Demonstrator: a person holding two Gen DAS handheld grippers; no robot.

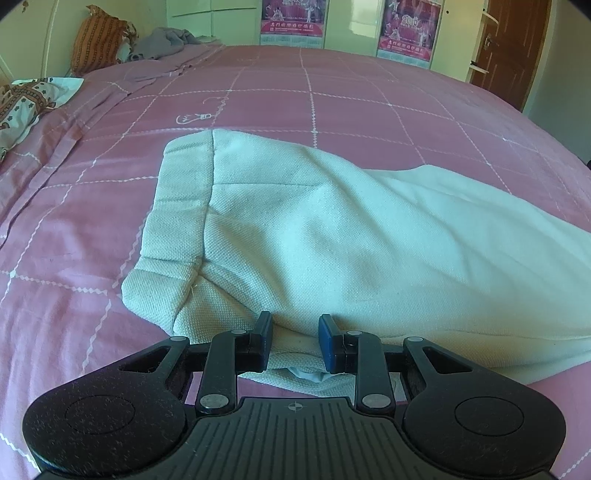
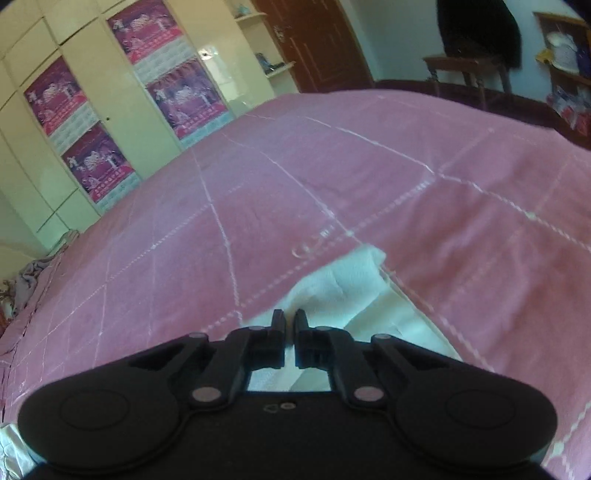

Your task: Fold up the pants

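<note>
Nearest item, left wrist view: my left gripper [image 1: 295, 328], black with blue pads, fingers spread apart with pale cloth lying between and beneath them, not pinched.

Item, white pants [image 1: 314, 236]: pale woven fabric, spread on the pink bedspread [image 1: 332, 96], filling the middle of the left view. Waistband end [image 1: 177, 221] lies toward 9 o'clock; the legs run off toward 3 o'clock. Near edge touches my left fingers at 6 o'clock.

Item, my right gripper [image 2: 290, 317]: black, fingers drawn nearly together with a narrow gap; pale cloth shows around and under the tips, and I cannot tell whether any is pinched. View is blurred.

Item, pants end [image 2: 351, 288] in the right view: a folded white strip running from 6 o'clock toward 2 o'clock across the bedspread [image 2: 258, 192].

Item, patterned pillow [image 1: 99, 37]: orange-brown, at 11 o'clock, grey clothing [image 1: 166, 40] heaped just beside it.

Item, cream wardrobe [image 2: 92, 74] with purple posters [image 2: 147, 26], 10 to 12 o'clock. Brown door [image 1: 509, 44] at 1 o'clock.
</note>
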